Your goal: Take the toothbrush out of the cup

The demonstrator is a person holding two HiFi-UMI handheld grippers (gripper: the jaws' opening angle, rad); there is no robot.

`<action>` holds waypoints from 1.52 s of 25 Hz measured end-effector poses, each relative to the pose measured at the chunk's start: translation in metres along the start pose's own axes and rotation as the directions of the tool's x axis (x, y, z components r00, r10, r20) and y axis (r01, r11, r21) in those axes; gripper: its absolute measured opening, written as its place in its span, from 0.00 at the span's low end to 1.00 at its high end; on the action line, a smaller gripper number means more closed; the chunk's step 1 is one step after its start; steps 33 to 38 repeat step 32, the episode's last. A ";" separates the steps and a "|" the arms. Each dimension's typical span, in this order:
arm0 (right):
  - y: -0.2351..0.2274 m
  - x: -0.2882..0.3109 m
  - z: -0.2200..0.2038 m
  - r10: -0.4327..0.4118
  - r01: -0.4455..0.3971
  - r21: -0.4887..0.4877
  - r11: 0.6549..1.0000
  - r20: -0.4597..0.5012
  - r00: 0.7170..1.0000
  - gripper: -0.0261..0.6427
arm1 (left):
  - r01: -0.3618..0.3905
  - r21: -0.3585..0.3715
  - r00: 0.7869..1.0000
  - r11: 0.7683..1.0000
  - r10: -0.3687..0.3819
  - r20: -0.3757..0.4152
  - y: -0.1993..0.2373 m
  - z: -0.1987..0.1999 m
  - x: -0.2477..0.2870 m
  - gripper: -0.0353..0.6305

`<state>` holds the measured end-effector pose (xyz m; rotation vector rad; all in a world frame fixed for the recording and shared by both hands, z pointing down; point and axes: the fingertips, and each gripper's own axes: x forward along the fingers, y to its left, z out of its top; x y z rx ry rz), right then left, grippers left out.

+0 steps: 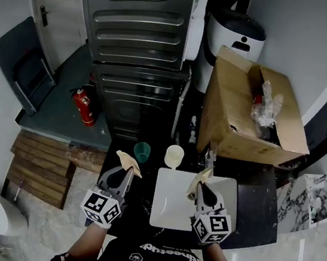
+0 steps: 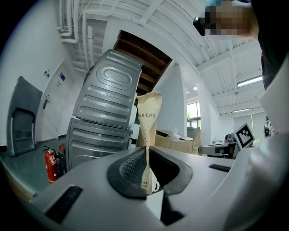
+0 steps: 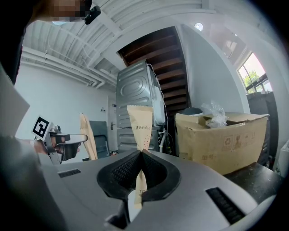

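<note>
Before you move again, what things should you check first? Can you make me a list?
1. Left tongs pinch the left paper packet firmly: ok.
2. Right tongs pinch the right paper packet firmly: ok.
3. Green cup and cream cup standing upright: ok.
4. Toothbrush showing in either cup: cannot tell.
5. One pair of tongs free to grab a toothbrush: not ok, both are full.
</note>
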<state>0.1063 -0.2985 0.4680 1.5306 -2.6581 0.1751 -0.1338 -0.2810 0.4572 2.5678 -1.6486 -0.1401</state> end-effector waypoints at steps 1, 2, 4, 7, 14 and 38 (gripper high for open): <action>0.000 0.000 0.000 0.000 0.000 -0.004 1.000 -0.001 1.000 0.10 | -0.001 -0.001 1.000 1.000 0.001 -0.001 0.000 -0.001 0.000 0.10; 0.001 0.000 0.000 0.000 0.000 -0.008 1.000 -0.002 1.000 0.10 | -0.001 -0.003 1.000 1.000 0.001 -0.003 0.001 -0.001 0.000 0.10; 0.002 -0.001 0.000 0.002 -0.002 -0.016 1.000 -0.003 1.000 0.10 | -0.003 -0.005 1.000 1.000 0.003 -0.008 0.000 -0.003 0.000 0.10; 0.004 -0.002 0.001 0.004 -0.004 -0.024 1.000 -0.004 1.000 0.10 | 0.000 -0.005 1.000 1.000 0.000 -0.012 -0.001 -0.005 0.000 0.10; 0.005 -0.003 0.000 0.006 -0.006 -0.026 1.000 -0.006 1.000 0.10 | 0.002 -0.004 1.000 1.000 -0.002 -0.008 -0.002 -0.003 -0.002 0.10; 0.006 -0.004 0.001 0.008 -0.008 -0.035 0.999 -0.005 1.000 0.10 | 0.006 -0.009 1.000 1.000 -0.006 -0.010 -0.003 -0.002 -0.002 0.10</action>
